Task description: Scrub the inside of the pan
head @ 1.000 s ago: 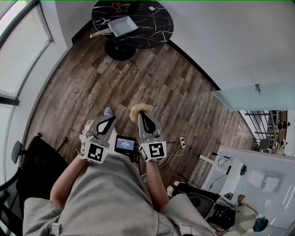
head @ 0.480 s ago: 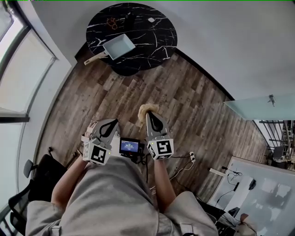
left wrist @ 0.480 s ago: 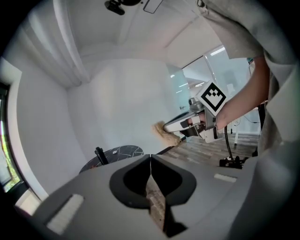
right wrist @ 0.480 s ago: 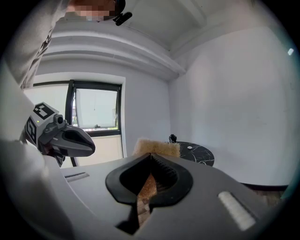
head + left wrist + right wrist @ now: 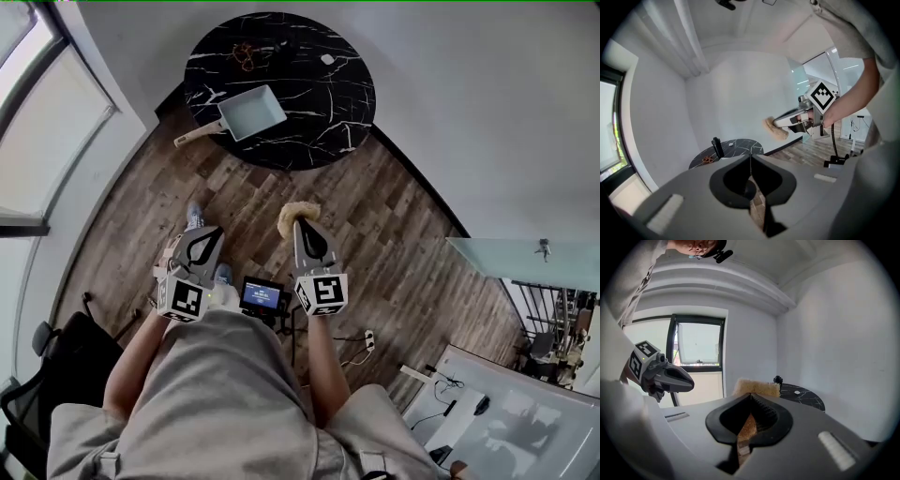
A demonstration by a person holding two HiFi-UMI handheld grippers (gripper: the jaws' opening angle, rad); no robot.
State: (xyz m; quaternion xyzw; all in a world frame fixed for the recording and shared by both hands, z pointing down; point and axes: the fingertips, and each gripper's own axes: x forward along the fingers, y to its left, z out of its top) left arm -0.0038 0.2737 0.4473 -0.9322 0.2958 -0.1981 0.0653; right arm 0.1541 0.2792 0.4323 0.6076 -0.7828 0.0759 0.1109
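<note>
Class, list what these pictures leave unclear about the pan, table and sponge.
1. Pale rectangular pan, head view: too small to tell if its inside is dirty.
2. Orange-brown bits on the round black marble table, head view: too small to identify.
3. Tan sponge, right gripper view: lower part hidden by the right gripper's fingers.

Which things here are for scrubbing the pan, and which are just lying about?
For the job: pan on the black table; sponge, gripped by the right gripper; left gripper, shut and empty.
Lying about: dark bottle, small white object and orange-brown item on the black table.
</note>
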